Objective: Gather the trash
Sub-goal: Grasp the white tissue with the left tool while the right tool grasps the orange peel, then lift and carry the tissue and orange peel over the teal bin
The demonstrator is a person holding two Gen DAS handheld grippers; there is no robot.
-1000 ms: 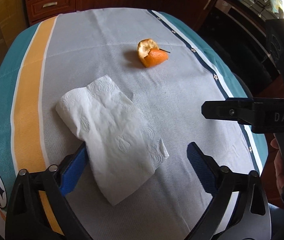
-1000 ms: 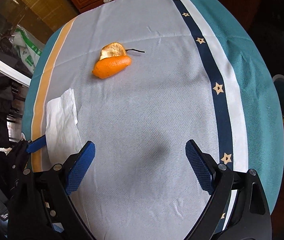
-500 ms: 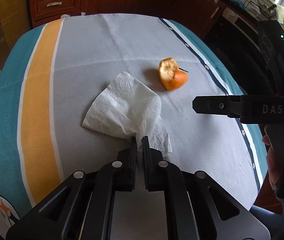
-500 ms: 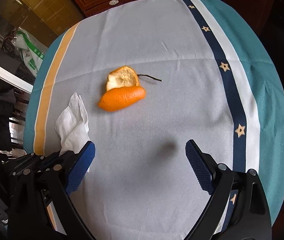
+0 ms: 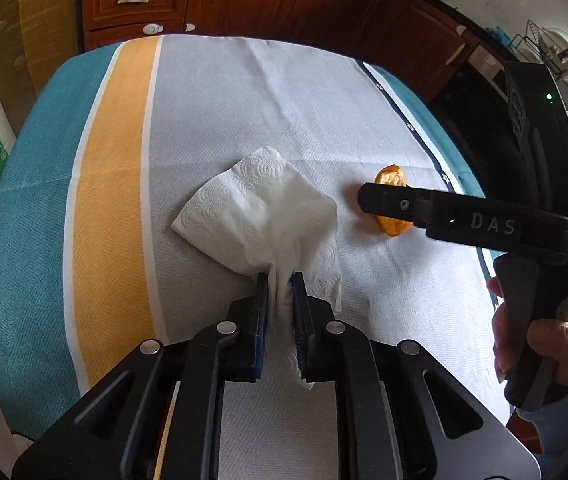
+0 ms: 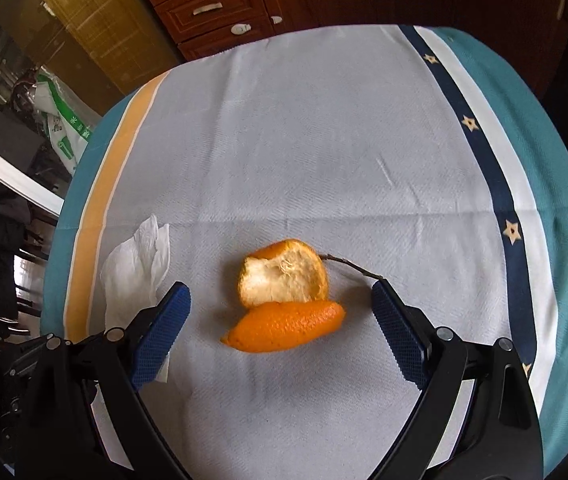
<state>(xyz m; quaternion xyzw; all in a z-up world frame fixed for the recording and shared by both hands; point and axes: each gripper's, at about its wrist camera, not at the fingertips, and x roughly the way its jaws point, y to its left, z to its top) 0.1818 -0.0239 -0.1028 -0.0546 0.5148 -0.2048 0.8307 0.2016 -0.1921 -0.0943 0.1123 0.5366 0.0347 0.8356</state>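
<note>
the orange peel lies on the striped cloth of the counter, in two pieces that touch: a curled cup showing white pith, and in front of it a long orange strip whose long axis runs crosswise to the right tool, a little tilted. a thin dark stem trails from the cup toward the right-hand pad. the right tool stands wide with nothing gripped, its blue pads on either side of the peel, so the strip lies end to end across the gap; i judge closing would catch it by its ends unless the wrist turns. to the left of the peel, near the yellow stripe, is the white paper napkin, pinched in a bunch by the left tool, whose narrow jaws are opening slightly with the paper still between them. the right hand is much the nearer to the peel. the letters "das" can be read on the right tool's body.
</note>
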